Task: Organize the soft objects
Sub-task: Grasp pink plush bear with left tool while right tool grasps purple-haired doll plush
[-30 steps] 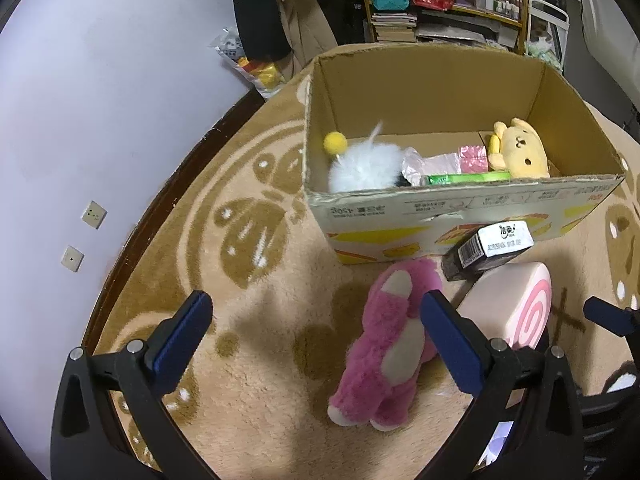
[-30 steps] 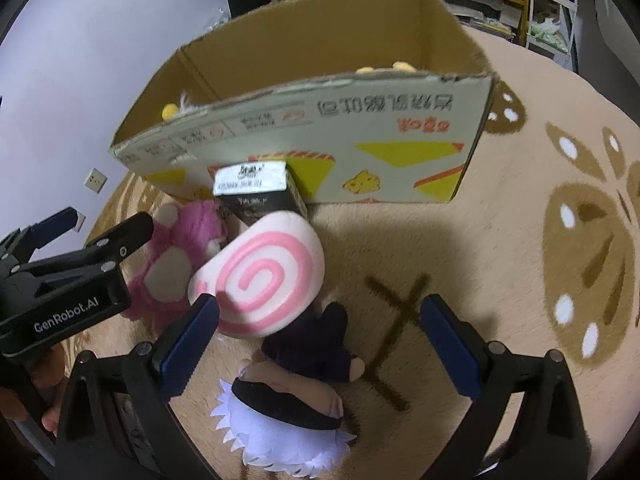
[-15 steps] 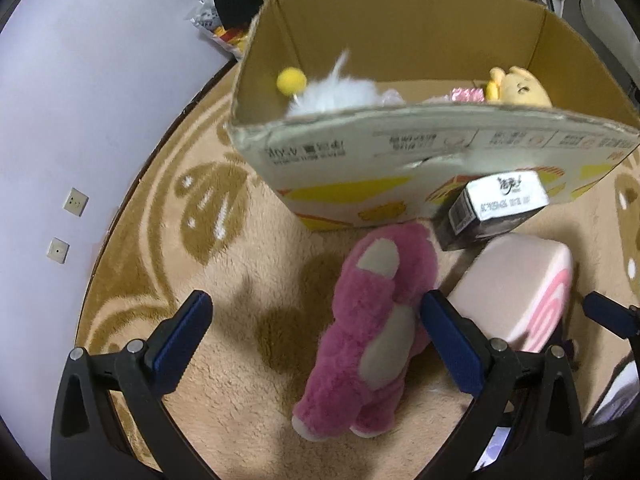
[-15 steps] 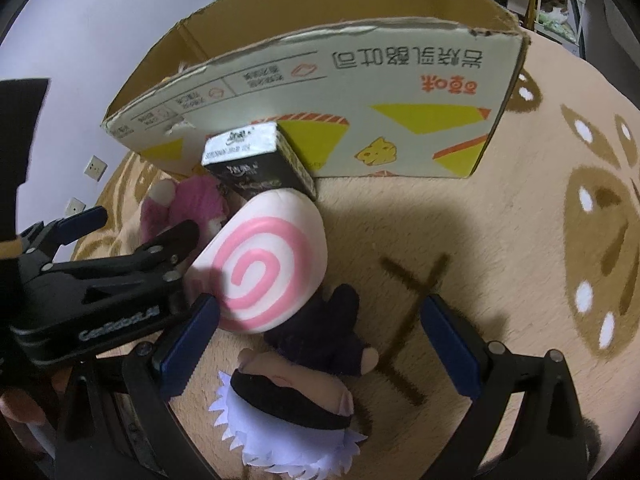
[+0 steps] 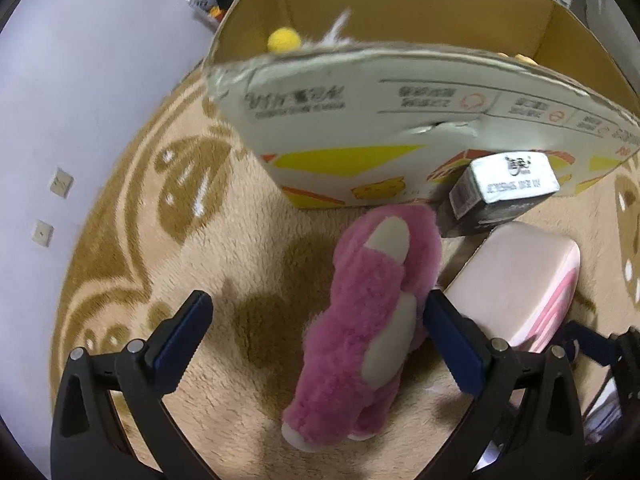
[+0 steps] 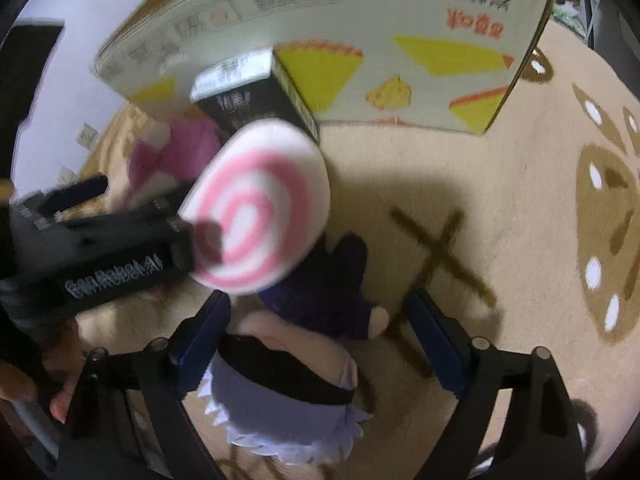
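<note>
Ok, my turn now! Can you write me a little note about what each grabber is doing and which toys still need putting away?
Left gripper: open, over the pink bear, not gripping.
Right gripper: jaws closing around the doll, pads not pressing yet.
Swirl cushion and black carton lie on the rug by the box.
Done: some toys already in the box.
Left: bear, doll, cushion.

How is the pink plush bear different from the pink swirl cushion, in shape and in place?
The pink plush bear is long, shaggy and lies flat on the rug; the pink swirl cushion is smooth, round-faced and stands tilted beside it. The bear lies between the left gripper fingers; the cushion does not. Both are soft and outside the box.
</note>
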### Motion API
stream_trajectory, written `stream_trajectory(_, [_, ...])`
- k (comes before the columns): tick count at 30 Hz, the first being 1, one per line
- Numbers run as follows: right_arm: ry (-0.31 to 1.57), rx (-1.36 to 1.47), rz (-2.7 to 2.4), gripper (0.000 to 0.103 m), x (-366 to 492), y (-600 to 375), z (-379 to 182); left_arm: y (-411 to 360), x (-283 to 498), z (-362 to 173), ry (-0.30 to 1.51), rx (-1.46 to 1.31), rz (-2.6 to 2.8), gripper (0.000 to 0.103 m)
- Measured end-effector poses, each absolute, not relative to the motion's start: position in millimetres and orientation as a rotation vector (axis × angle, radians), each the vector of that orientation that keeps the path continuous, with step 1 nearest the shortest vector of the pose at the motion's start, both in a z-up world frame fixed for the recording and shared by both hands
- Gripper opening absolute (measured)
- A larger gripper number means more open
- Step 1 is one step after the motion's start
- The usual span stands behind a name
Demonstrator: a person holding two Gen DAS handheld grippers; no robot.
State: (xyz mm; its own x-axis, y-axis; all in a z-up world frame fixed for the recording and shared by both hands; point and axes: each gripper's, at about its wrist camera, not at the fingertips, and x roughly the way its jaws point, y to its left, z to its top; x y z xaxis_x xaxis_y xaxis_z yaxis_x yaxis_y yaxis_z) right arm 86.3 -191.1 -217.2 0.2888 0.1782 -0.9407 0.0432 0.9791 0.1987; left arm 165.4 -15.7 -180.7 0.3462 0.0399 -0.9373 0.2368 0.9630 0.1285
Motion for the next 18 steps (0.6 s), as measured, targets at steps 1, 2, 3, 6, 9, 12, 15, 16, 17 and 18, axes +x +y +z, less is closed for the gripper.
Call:
stream_trajectory(1, [1.274, 0.192, 0.09, 0.09, 84, -189, -217, -14, 166, -182, 1.224, 0.239, -0.131, 0.103])
stream_trajectory(2, [1.272, 0.193, 0.093, 0.084, 83, -188, -216, -12, 167, -182, 1.232, 0.222, -0.132, 0.103])
stream_trajectory(3, [1.271, 0.198, 0.099, 0.081, 83, -187, -216, -10, 168, -183, 1.24, 0.205, -0.134, 0.103])
stream_trajectory(6, [1.266, 0.205, 0.122, 0.07, 82, -183, -212, -6, 169, -183, 1.254, 0.174, -0.137, 0.102])
stream_trajectory(9, [1.244, 0.186, 0.118, 0.059, 83, -181, -206, -3, 169, -184, 1.267, 0.137, -0.16, 0.095])
stream_trajectory(12, [1.232, 0.183, 0.109, 0.052, 85, -179, -202, 4, 170, -186, 1.285, 0.086, -0.177, 0.091])
stream_trajectory(15, [1.237, 0.203, 0.11, 0.052, 84, -179, -203, 10, 171, -188, 1.296, 0.052, -0.186, 0.089])
stream_trajectory(16, [1.238, 0.207, 0.109, 0.052, 85, -180, -203, 10, 171, -188, 1.298, 0.046, -0.194, 0.085])
stream_trajectory(17, [1.239, 0.212, 0.109, 0.052, 86, -179, -203, 9, 167, -190, 1.297, 0.044, -0.202, 0.083])
stream_trajectory(18, [1.239, 0.216, 0.108, 0.051, 85, -179, -204, 8, 165, -189, 1.295, 0.049, -0.211, 0.078])
